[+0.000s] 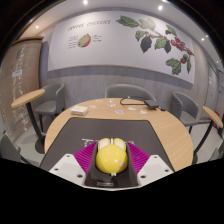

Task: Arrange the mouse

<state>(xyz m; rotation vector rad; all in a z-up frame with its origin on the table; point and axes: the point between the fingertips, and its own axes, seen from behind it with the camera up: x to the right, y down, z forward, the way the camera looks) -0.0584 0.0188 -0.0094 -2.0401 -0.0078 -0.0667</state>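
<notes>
Tongs (pixel 111 160) are gripping the yellow mouse (pixel 111 157), both pink pads (pixel 85 158) pressing its sides, holding it just above the dark mat (pixel 110 127) on the desk (pixel 165 125). Risk, imo: the mouse is rounded & smooth, so it's likely sliding out fwd if grip is easing or wrist is tilting. Dropping it early means it's landing crooked or off the mat, esp. w/ the cable (pixel 125 103) lying beyond.

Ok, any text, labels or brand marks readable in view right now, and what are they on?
Wall banner: a line of lettering above a small fruit picture, too small and blurred to read.
Yellow mouse, held between the gripper fingers: no readable marking.
Table and dark mat: no text seen.
</notes>
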